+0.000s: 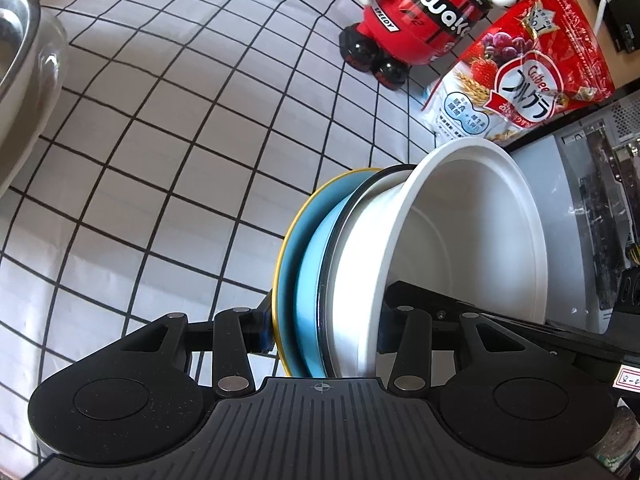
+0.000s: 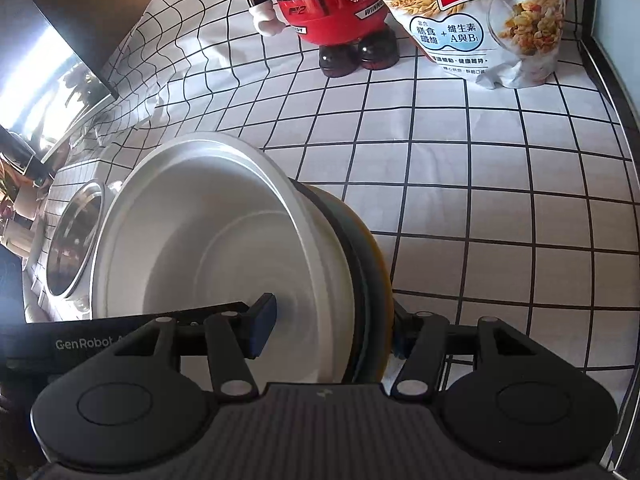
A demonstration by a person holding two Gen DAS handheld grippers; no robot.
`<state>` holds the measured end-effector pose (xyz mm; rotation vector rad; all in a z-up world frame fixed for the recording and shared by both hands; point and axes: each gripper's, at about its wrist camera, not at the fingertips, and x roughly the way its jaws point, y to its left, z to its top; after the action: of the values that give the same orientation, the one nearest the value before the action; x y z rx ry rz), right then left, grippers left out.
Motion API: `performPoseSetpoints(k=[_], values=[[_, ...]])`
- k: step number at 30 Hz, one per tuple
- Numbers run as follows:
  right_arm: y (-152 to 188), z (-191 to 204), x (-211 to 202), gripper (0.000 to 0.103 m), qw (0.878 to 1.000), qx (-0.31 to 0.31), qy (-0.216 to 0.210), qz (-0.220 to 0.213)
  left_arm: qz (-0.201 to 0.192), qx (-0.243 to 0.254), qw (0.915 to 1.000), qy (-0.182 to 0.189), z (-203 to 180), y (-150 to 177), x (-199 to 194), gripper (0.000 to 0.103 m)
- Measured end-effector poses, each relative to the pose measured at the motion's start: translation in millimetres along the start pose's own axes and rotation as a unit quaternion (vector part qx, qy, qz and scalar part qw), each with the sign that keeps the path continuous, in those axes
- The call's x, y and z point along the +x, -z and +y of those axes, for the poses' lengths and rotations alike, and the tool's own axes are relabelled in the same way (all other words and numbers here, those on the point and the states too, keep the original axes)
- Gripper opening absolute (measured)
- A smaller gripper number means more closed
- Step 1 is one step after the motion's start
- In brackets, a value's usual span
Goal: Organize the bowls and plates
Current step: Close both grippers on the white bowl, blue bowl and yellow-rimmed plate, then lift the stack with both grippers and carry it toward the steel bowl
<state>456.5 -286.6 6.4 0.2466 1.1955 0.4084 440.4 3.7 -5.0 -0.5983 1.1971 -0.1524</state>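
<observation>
A stack of dishes stands on edge over the checked cloth: a blue plate with a yellow rim, a black-rimmed white dish, and a deep white bowl nested on them. My left gripper is shut on the stack, one pad behind the blue plate and one inside the bowl. From the other side my right gripper is also shut on the stack, its left pad against the white bowl's inner bottom, its right pad behind the yellow-rimmed plate. The stack's lower edge is hidden.
A steel bowl sits on the cloth to the left. At the back stand a red toy figure and a cereal bag. A computer case borders the table's right edge.
</observation>
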Motion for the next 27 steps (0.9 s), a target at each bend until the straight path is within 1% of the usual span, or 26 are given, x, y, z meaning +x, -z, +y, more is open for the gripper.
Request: performPoseSetpoints(k=[5, 9, 13, 15, 17, 22, 27], values=[[-1.0, -0.1, 0.4, 0.057, 1.000, -0.001, 0.000, 0.002, -0.001, -0.002, 1.0000, 0.006, 1.6, 0.4, -0.5, 0.046], [-7.3, -1.8, -1.5, 0.057, 1.000, 0.003, 0.011, -0.009, 0.000, -0.005, 0.9999, 0.013, 4.7, 0.3, -1.3, 0.044], [-16.2, -8.7, 2.0, 0.057, 1.000, 0.022, -0.009, 0.003, 0.001, -0.005, 0.9999, 0.016, 5.1, 1.1, -1.8, 0.044], [-17.3, -8.0, 3.0, 0.057, 1.000, 0.017, -0.011, 0.006, 0.001, -0.005, 0.9999, 0.016, 5.1, 1.0, -1.5, 0.044], [-17.6, -8.7, 3.8, 0.061, 1.000, 0.017, -0.017, 0.011, 0.000, -0.002, 0.9999, 0.017, 5.3, 1.0, -1.4, 0.044], [-16.3, -16.4, 6.0, 0.061, 0.997, 0.044, -0.051, 0.027, -0.001, -0.001, 0.9999, 0.015, 5.1, 1.4, -1.1, 0.044], [-9.9, -13.2, 4.9, 0.061, 0.998, 0.034, -0.047, 0.030, -0.001, -0.003, 0.9999, 0.015, 5.6, 2.0, -0.5, 0.044]])
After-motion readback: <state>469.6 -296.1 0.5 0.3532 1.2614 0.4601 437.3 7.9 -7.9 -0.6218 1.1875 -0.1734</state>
